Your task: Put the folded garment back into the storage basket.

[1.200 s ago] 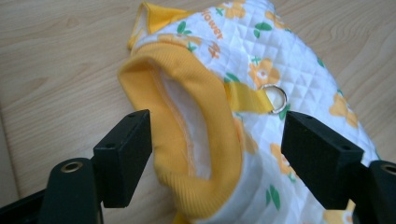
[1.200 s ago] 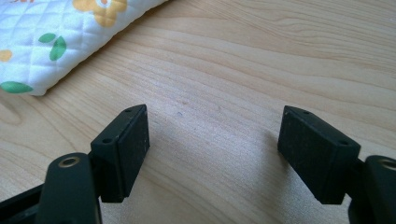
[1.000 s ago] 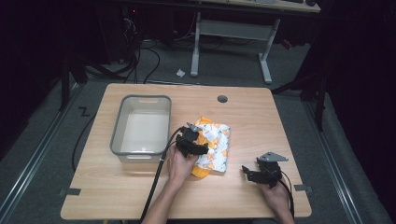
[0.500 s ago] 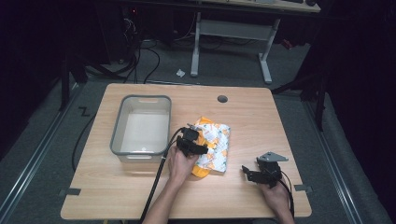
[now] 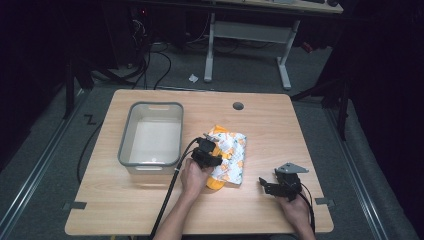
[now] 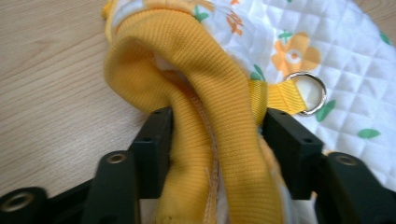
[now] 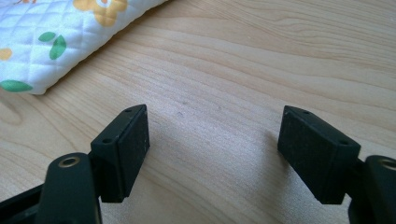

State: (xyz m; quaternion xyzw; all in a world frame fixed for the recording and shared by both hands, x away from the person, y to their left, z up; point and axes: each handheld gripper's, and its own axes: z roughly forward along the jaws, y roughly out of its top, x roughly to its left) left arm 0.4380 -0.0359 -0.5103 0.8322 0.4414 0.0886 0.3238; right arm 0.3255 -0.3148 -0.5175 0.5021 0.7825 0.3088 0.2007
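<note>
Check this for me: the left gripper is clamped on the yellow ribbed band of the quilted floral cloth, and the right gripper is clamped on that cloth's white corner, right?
Only partly. The left gripper does grip the yellow ribbed band of the quilted floral cloth. But the right gripper holds nothing: the right gripper view shows its jaws spread over the bare wooden table, apart from the cloth.

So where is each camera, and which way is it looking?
High view: above the person's side, looking down on the table; both forearms show.
Left gripper view: rides the left hand-held gripper, whose jaws clamp the yellow cuff.
Right gripper view: rides the right hand-held gripper, jaws apart over bare wood.
All share the quilted flowered cloth.
</note>
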